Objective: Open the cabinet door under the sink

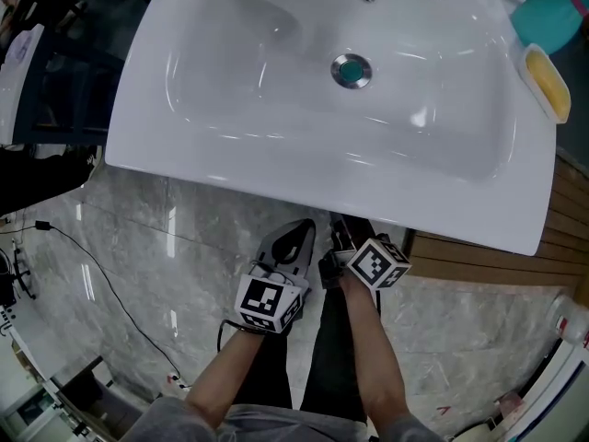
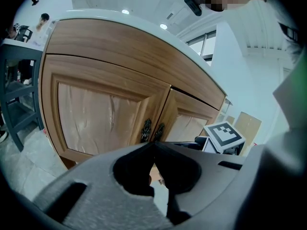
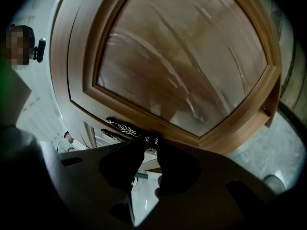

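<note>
Contact with the handle (image 3: 125, 127) is the step in hand: the right gripper (image 3: 149, 142) has its fingers drawn narrow, pinched on the end of the dark ornate pull on the cabinet door (image 3: 182, 61) below the sink (image 1: 276, 127). The door looks shut or nearly so (the left gripper view shows both doors roughly flush, their two handles side by side). The left gripper (image 2: 153, 146) hangs back from the cabinet front with its fingers together on nothing, and seems to have no part in this step. The next move, as I judge it, calls for a steady pull outward along the hinge's arc, keeping the pinch firm so that the thin metal does not slip free. As for containers, the basin is bare apart from its drain (image 1: 352, 70); a soap dish (image 1: 529, 63) on the rim holds a yellow soap (image 1: 549, 83), with a teal bottle (image 1: 550, 17) just beside it. What the cabinet holds can't be seen.
</note>
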Available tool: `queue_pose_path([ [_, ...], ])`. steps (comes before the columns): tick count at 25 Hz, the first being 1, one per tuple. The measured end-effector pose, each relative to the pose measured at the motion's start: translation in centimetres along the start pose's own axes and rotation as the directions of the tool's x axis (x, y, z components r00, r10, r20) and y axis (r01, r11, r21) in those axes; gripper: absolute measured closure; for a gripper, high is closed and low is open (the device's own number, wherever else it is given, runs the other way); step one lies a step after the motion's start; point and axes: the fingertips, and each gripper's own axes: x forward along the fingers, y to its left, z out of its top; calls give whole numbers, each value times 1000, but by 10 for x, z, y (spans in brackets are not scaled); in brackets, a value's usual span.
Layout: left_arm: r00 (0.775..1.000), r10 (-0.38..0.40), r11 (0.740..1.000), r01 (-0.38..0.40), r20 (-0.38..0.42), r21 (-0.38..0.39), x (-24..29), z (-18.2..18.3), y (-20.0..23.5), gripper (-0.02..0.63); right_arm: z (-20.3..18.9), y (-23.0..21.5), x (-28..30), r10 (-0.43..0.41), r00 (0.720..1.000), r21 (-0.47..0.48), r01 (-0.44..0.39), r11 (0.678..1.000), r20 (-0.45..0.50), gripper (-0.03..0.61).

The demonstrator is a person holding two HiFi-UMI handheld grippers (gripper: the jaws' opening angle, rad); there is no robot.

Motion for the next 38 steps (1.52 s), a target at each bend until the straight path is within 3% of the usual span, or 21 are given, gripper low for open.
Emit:
queue_pose_path([
  [4, 1000, -10, 1000, 10, -7, 3, 0, -1, -1, 606, 1, -1, -1, -29, 998, 3, 29, 1000, 52, 497],
  [11, 999, -25, 1000, 25, -24, 4, -8, -3, 2, 606, 1, 1, -3, -11, 997, -21, 13, 1000, 83, 499],
  [27, 983, -169, 983, 173, -73, 60, -40, -4, -1, 606, -32, 0, -44, -62, 988, 52, 55, 997, 141, 499],
  [38, 988, -137, 989, 141, -74, 49, -39, -20, 0, 606, -33, 1, -49, -28, 989, 55, 20, 998, 144, 499],
])
